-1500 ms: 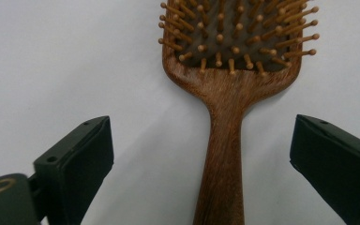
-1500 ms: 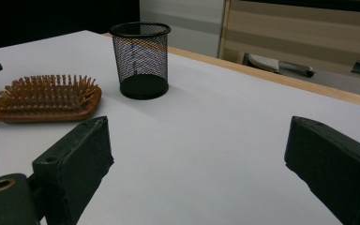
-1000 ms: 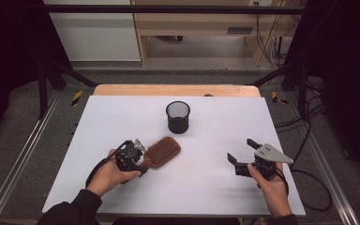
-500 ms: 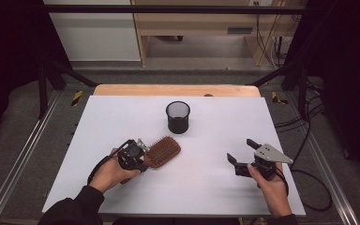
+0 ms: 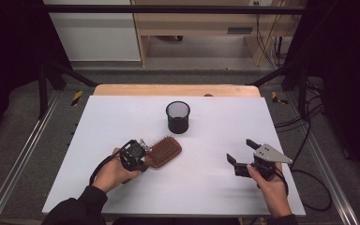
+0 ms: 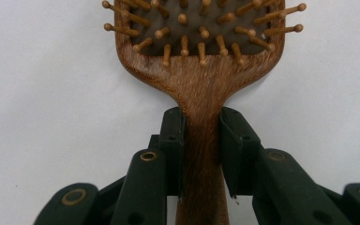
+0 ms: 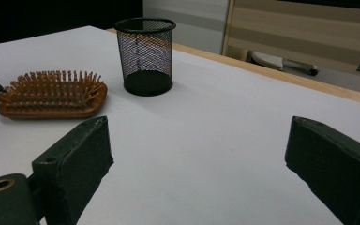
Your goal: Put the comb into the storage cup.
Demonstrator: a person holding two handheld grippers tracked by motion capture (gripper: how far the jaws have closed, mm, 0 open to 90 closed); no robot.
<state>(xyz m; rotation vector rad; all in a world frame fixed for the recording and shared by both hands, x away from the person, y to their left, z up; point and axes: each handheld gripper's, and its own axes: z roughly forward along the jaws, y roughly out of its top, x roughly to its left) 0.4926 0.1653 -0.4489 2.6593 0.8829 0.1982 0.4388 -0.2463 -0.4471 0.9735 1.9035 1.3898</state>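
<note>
A wooden paddle hairbrush (image 5: 165, 151) lies bristles up on the white table (image 5: 122, 112), left of centre. My left gripper (image 5: 146, 157) meets it from the left. Its jaws have just been closing, and in the left gripper view both pads (image 6: 173, 140) press on the brush's narrow handle (image 6: 201, 108). At the right of the table my right gripper (image 5: 240, 151) is held just above the surface, open wide, with nothing between its jaws. The right gripper view looks past that gripper (image 7: 199, 136) to the hairbrush (image 7: 51, 96) at far left.
A black wire-mesh cup (image 5: 178, 117) stands upright and empty behind the brush, toward the table's far edge; the mesh cup (image 7: 145, 54) is a short way from the bristles. A wooden strip (image 5: 178, 90) borders the far edge. Metal rails run along both sides.
The left gripper's jaws have drawn in around the brush handle. Both hands, the brush and the cup stay where they were.
</note>
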